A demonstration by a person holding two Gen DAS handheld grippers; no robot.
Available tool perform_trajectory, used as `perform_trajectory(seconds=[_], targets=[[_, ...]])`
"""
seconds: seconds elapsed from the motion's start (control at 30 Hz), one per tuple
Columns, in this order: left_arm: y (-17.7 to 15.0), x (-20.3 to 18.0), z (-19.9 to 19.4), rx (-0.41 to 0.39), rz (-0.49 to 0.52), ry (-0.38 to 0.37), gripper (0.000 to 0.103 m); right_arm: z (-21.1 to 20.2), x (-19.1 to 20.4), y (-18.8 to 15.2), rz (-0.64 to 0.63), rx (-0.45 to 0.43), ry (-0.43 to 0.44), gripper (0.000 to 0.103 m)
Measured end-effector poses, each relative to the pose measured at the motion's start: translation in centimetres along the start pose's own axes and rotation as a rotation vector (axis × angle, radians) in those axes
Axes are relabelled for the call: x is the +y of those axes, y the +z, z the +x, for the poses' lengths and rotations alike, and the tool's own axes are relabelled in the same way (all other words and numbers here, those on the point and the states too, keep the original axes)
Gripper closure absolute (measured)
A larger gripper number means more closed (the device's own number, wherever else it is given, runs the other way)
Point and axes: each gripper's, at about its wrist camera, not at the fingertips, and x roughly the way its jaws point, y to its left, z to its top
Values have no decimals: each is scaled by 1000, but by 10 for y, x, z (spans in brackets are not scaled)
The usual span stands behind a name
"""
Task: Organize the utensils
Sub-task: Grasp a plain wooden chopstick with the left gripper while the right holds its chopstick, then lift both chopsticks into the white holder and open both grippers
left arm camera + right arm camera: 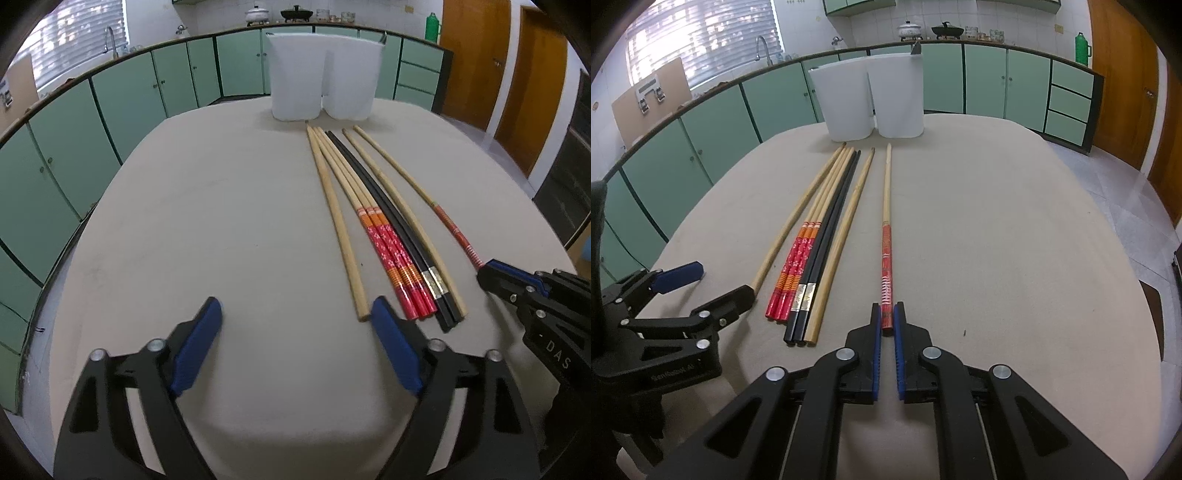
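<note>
Pinching the red-handled chopstick point(887, 280) end between right fingers point(876, 325).

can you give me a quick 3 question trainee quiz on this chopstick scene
1. True or false: the left gripper is shut on a chopstick.
2. Which chopstick is between the right gripper's pads? A) a black one B) the lone red-handled one C) a plain wooden one
3. Fill in: beyond the chopsticks' far tips stand two white ____.

Key:
1. False; it is open over the bare table, beside the bundle.
2. B; it lies apart from the others, its near end in the shut gripper.
3. Containers.
</note>
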Motion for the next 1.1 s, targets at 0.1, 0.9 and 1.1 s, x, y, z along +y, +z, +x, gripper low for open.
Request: perform_trajectory(seconds=[0.1,0.9,1.1], targets=[[1,-1,0,-7,-1,-16,39,1,-1,0,2,2,3,95],[29,5,-54,-154,15,-49,97,-48,-7,29,6,-129,12,97],[59,13,-92,-265,10,-55,97,-83,-10,57,-3,-215,30,97]])
